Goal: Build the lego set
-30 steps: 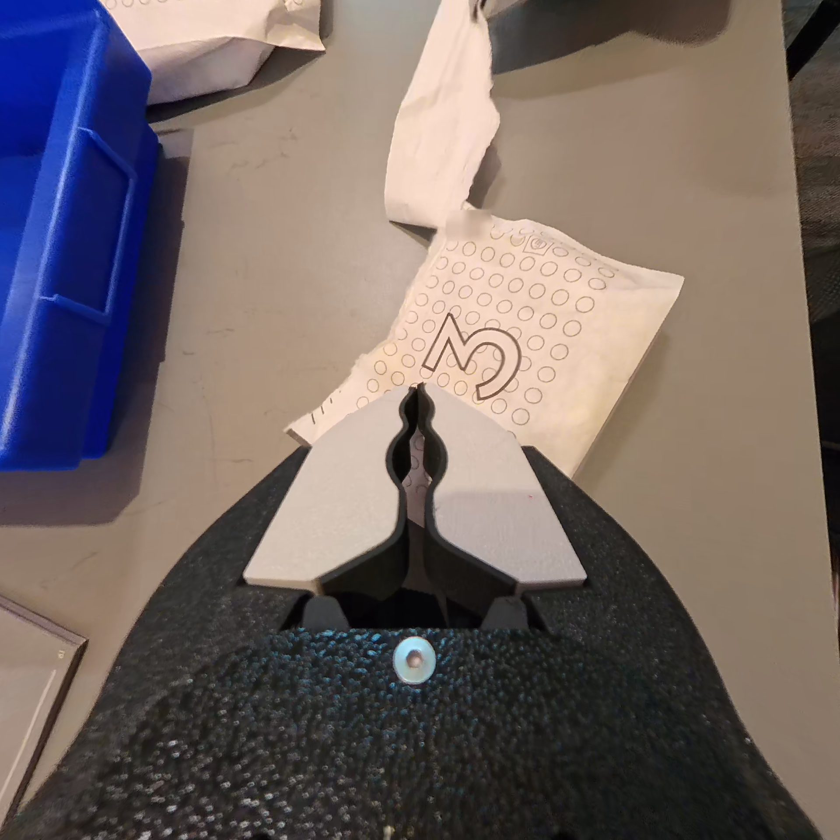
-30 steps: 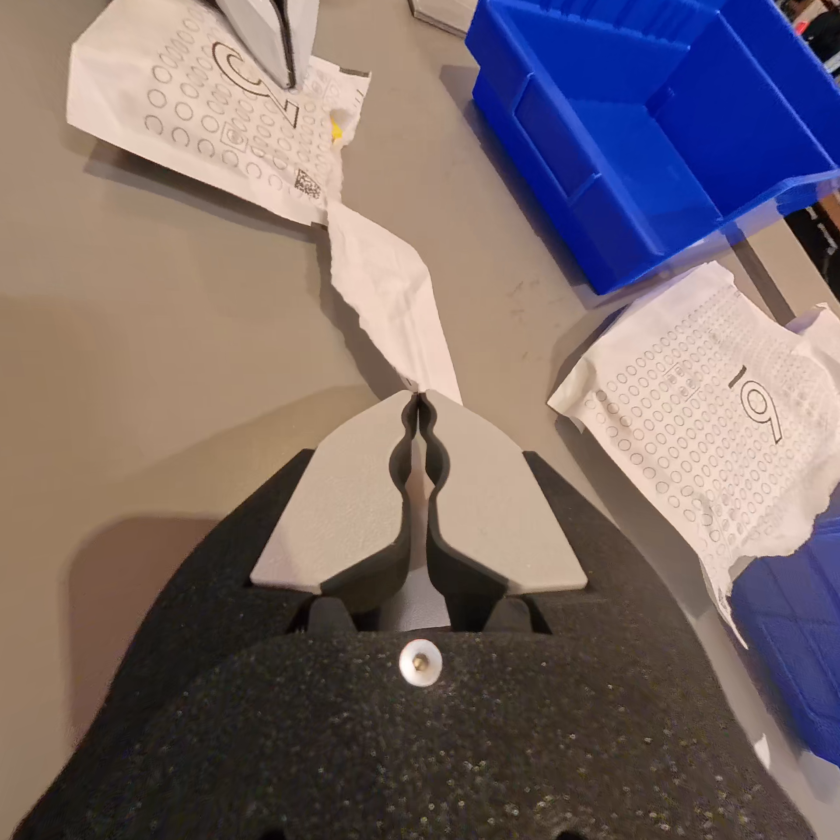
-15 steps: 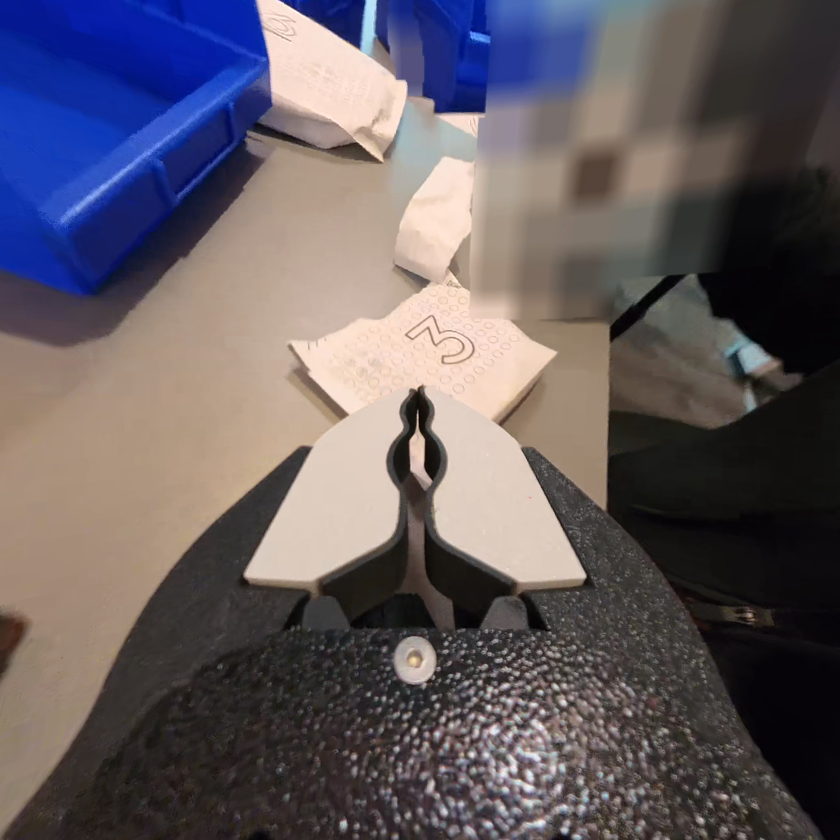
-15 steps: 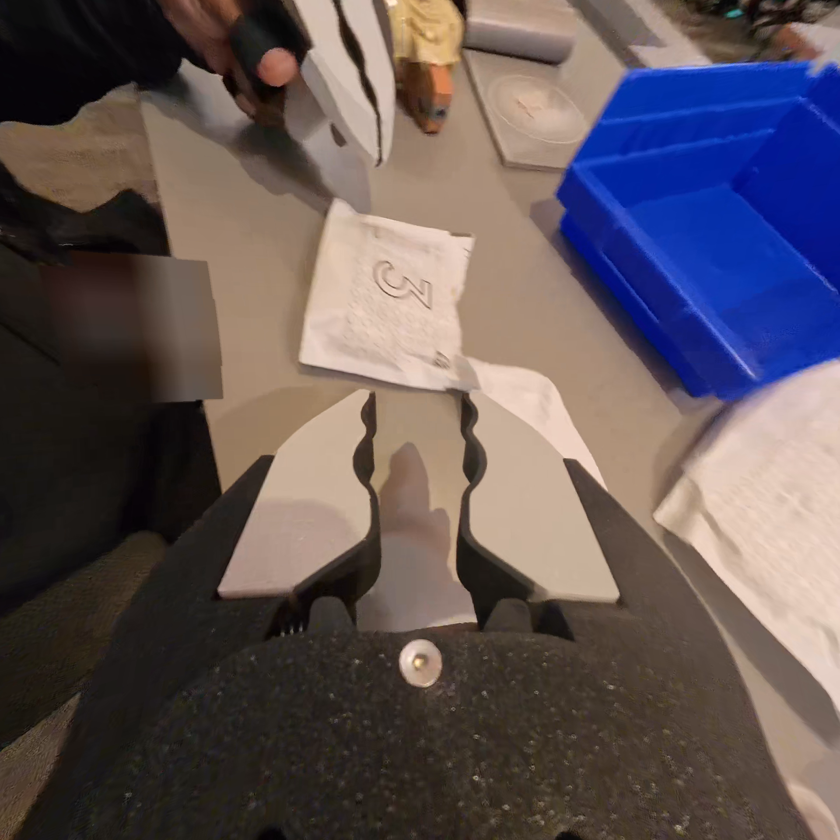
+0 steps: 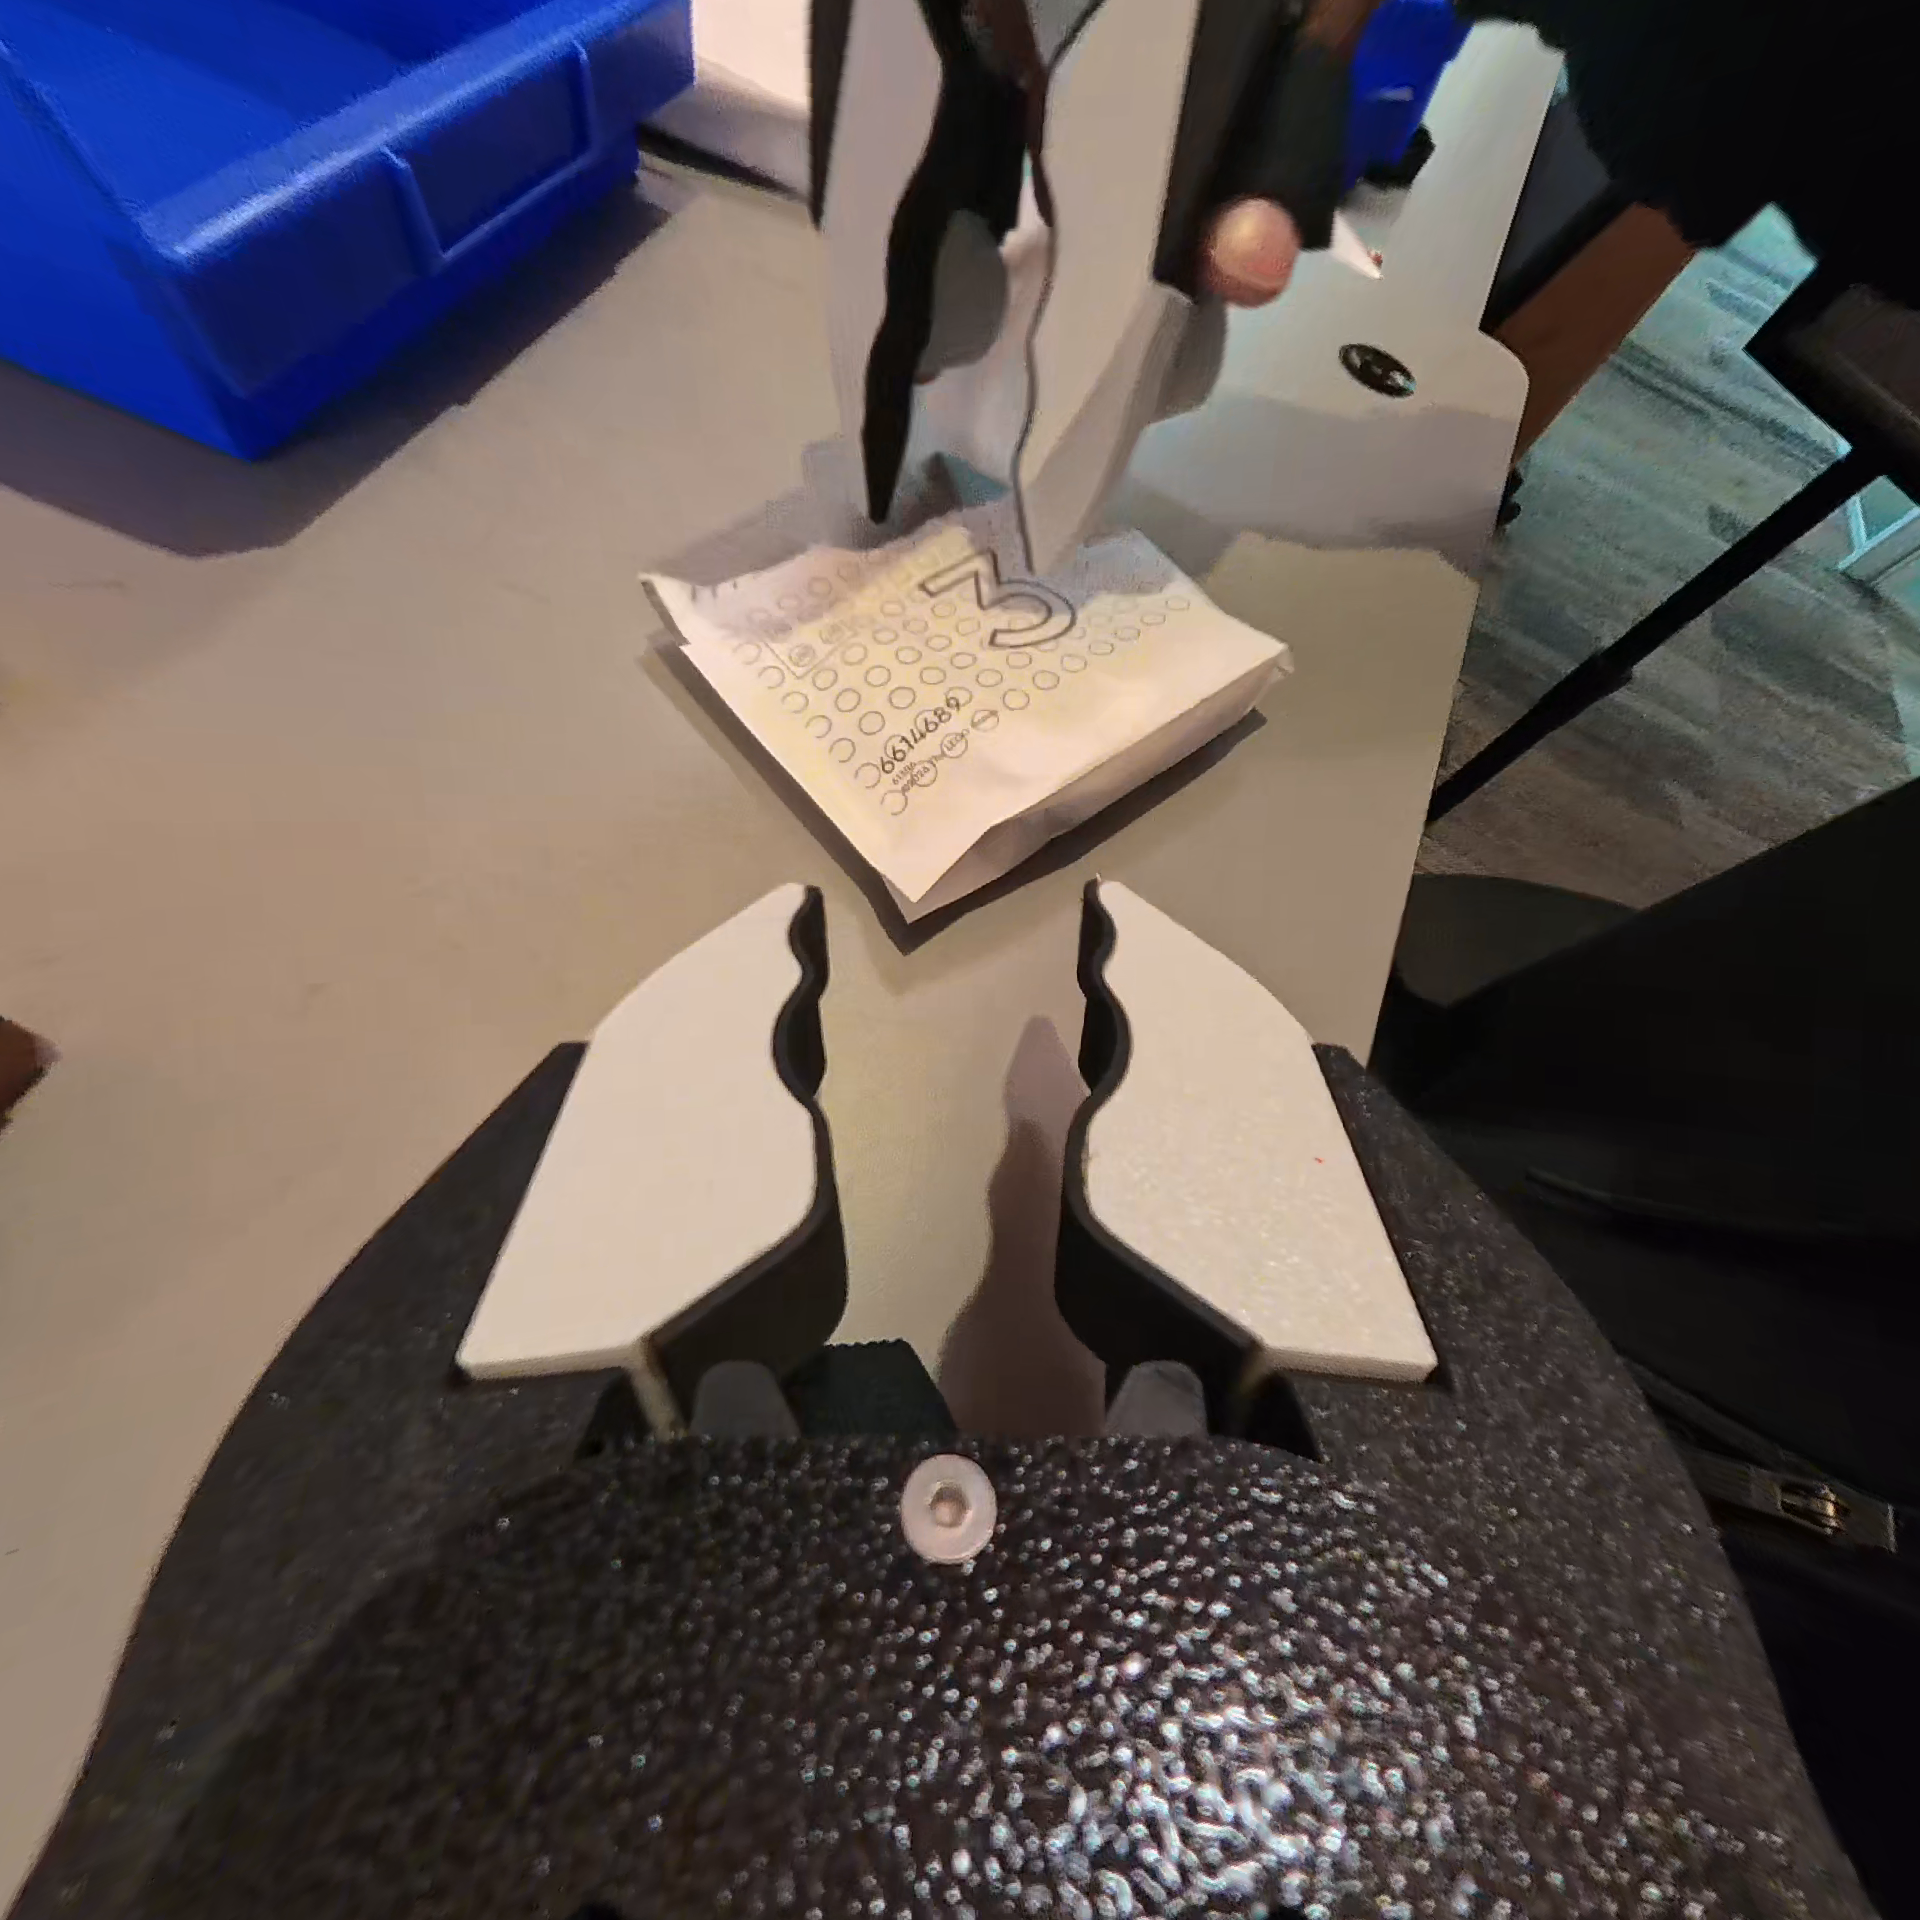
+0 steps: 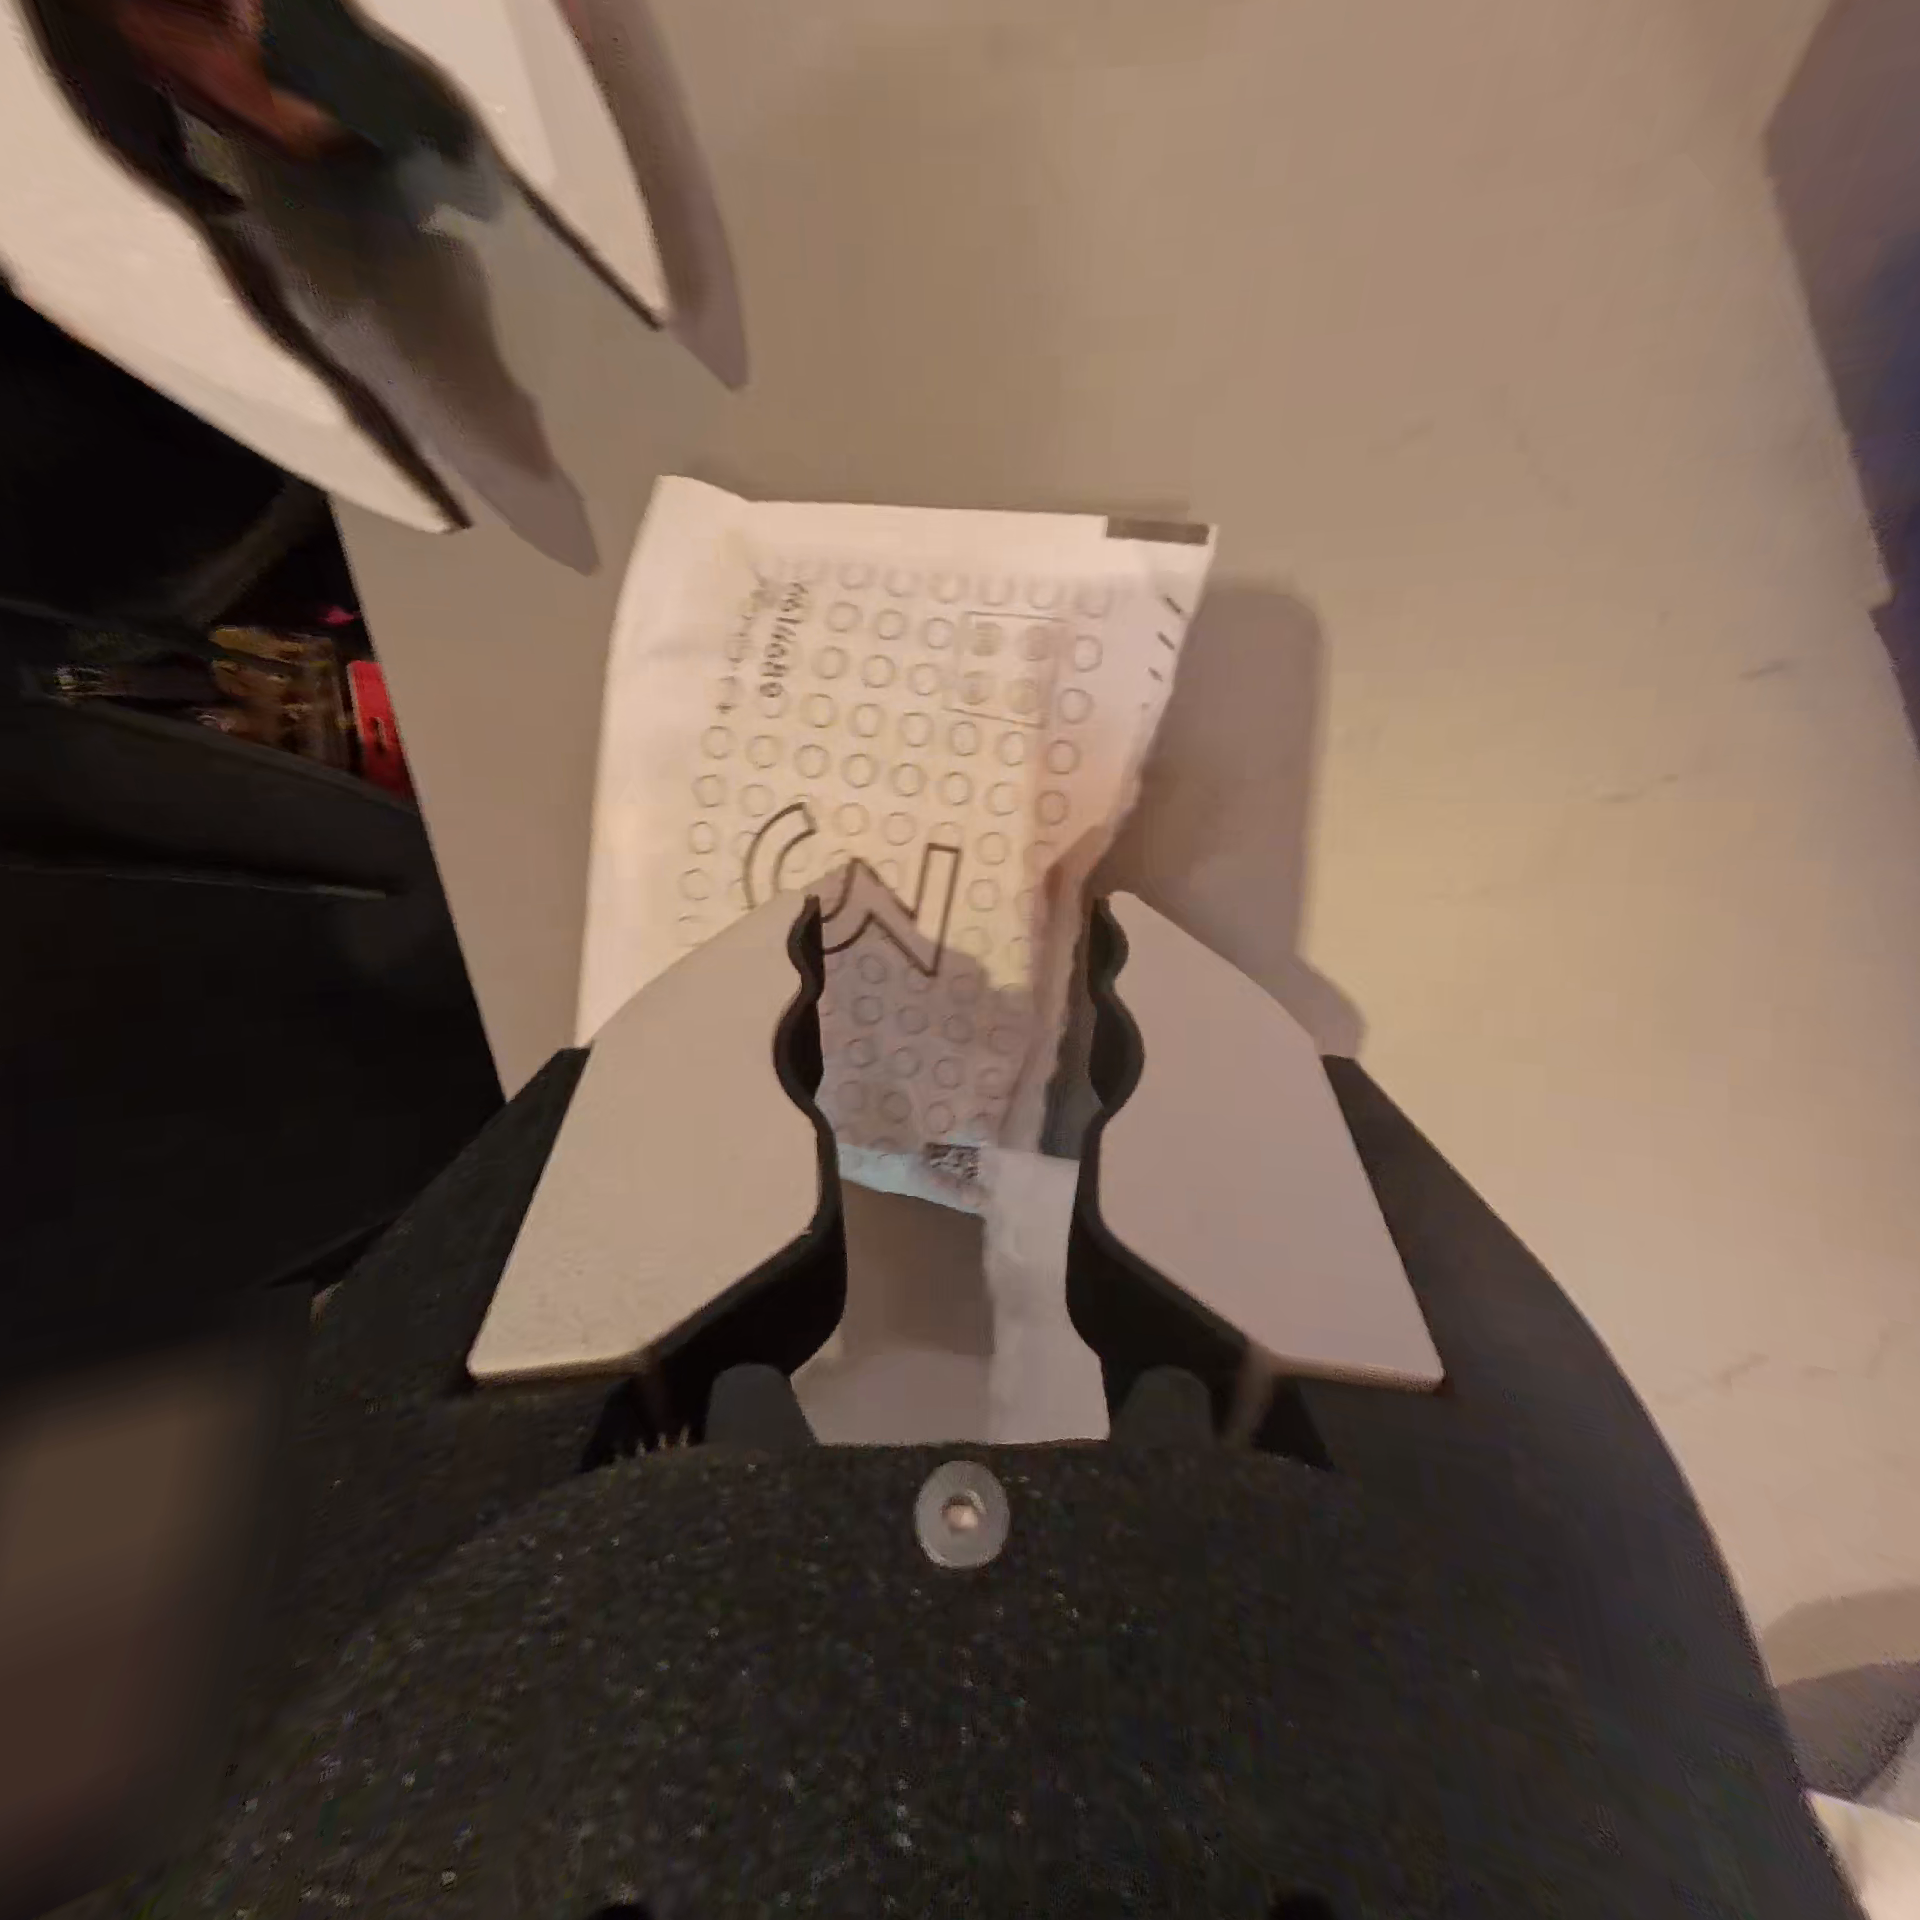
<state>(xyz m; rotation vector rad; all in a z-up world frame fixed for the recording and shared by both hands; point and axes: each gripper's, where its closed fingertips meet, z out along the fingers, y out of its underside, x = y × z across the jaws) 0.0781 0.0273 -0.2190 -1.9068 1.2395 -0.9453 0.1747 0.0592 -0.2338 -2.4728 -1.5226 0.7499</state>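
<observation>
A white paper bag (image 5: 966, 717) printed with small circles lies flat on the grey table (image 5: 312, 831). My left gripper (image 5: 951, 904) is open and empty, its fingertips just short of the bag's near corner. My right gripper (image 6: 951, 914) is open over the bag (image 6: 894, 748), which lies on the table under and between the fingers; the pads do not press on it. In the left wrist view the right gripper (image 5: 977, 520) comes down at the bag's far edge. A torn white paper strip (image 6: 1039, 1299) lies under the right gripper.
A blue plastic bin (image 5: 312, 156) stands at the far left. The table's right edge (image 5: 1434, 831) runs close beside the bag, with floor and a dark chair beyond. The left gripper shows blurred at the top left of the right wrist view (image 6: 468, 312).
Both grippers went from shut to open. The right one let go of the torn strip and moved over the bag. The left one drew back from the bag, then came near its corner.
</observation>
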